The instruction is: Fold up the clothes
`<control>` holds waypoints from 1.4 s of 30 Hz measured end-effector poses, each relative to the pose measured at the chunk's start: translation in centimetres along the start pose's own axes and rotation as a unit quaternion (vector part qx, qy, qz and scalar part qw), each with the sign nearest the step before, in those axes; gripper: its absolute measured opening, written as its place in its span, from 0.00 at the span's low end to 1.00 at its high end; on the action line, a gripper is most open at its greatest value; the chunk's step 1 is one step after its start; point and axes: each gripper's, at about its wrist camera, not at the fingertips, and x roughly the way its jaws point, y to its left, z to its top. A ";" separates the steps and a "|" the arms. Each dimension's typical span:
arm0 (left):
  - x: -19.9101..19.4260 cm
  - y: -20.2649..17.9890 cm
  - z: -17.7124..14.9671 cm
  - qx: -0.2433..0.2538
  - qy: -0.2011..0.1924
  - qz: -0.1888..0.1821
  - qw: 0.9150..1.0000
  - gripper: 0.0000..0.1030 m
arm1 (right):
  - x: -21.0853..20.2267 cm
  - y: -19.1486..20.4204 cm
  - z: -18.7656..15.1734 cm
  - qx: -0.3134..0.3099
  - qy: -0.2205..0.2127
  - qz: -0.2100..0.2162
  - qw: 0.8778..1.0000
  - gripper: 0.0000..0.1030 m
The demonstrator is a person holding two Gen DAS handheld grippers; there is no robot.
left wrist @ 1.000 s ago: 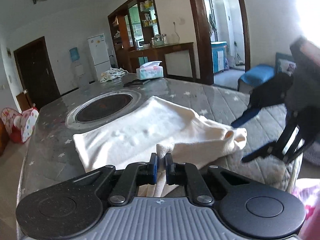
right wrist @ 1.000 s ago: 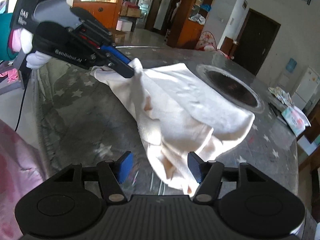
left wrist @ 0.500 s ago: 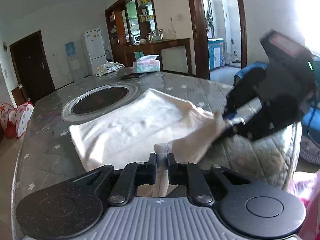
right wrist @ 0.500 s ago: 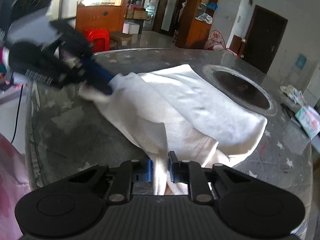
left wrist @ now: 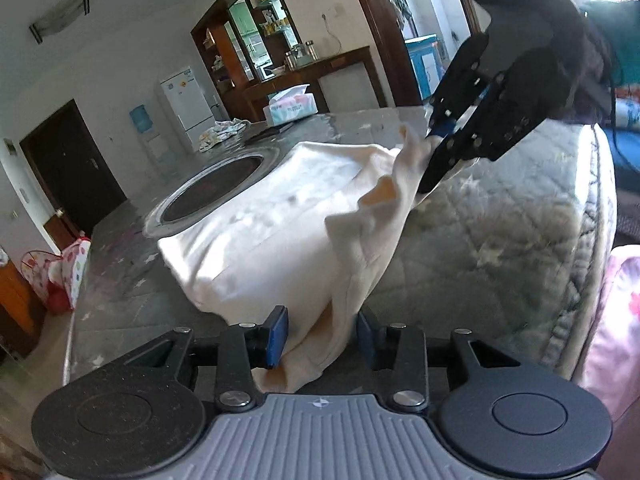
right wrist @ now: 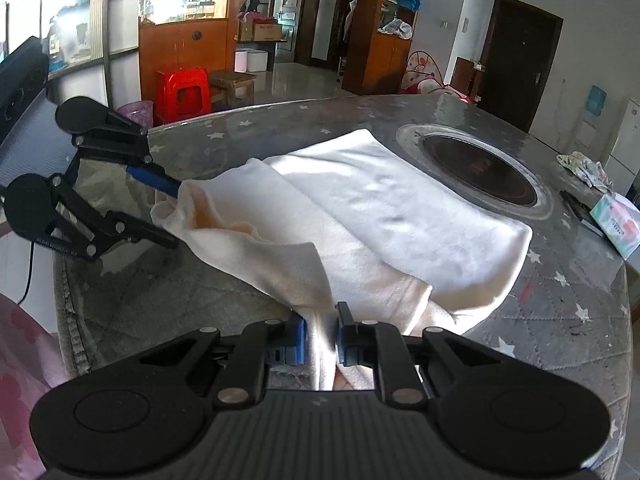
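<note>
On the left, the left gripper [left wrist: 322, 334] stands with its blue-padded jaws spread apart, a hanging fold of the cream garment [left wrist: 280, 236] draped loosely between them without being pinched; seen from the right wrist, the same gripper [right wrist: 174, 216] has its fingers wide apart at the cloth's near corner. The garment lies across the grey star-patterned table [right wrist: 560, 320], folded over itself, with its far edge beside the round dark inset [right wrist: 480, 170] in the tabletop. Farther right, the right gripper [right wrist: 320, 332] has its jaws drawn close on a bunched edge of the cloth, gripping it; from the left wrist it [left wrist: 428, 152] holds that edge lifted off the table. At the far right edge lies a tissue box [right wrist: 618, 226], well apart from the garment.
</note>
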 end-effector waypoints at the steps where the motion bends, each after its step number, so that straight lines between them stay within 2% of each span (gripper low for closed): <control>1: 0.0 0.1 -0.1 0.004 -0.001 0.001 1.000 0.35 | 0.0 0.1 0.0 -0.003 0.001 -0.002 1.000 0.13; 3: 0.1 0.2 -0.2 0.011 -0.001 0.003 1.000 0.20 | 0.0 0.3 -0.3 -0.010 0.002 -0.007 1.000 0.14; 5: 0.0 0.4 -0.3 0.006 -0.004 0.001 1.000 0.12 | 0.0 0.6 -0.7 -0.014 0.004 -0.010 1.000 0.15; 9: -0.4 0.9 -0.1 -0.012 -0.015 -0.002 1.000 0.06 | 0.0 1.1 -1.4 -0.023 0.005 -0.018 1.000 0.13; 11: -0.7 1.2 0.2 -0.023 -0.020 -0.005 1.000 0.05 | -0.4 1.2 -1.4 -0.020 0.000 -0.016 1.000 0.08; 16: -2.2 1.8 0.9 -0.049 -0.036 -0.008 0.998 0.05 | -2.1 1.3 -1.0 -0.014 -0.012 -0.009 1.000 0.07; 27: -9.0 0.1 1.5 -0.093 -0.060 -0.009 0.994 0.05 | -9.4 4.0 -0.6 -0.024 -0.034 0.022 0.999 0.05; 33: -13.4 -2.0 1.8 -0.102 -0.065 -0.009 0.993 0.05 | -13.4 6.7 -1.2 -0.030 -0.022 0.054 0.998 0.04; 37: -13.9 -2.0 2.4 -0.094 -0.070 -0.005 0.993 0.05 | -14.8 7.0 -0.9 -0.025 -0.021 0.059 0.998 0.04; 42: -12.1 -0.3 4.1 -0.087 -0.081 0.001 0.993 0.05 | -14.3 5.3 0.3 -0.014 -0.032 0.044 0.998 0.04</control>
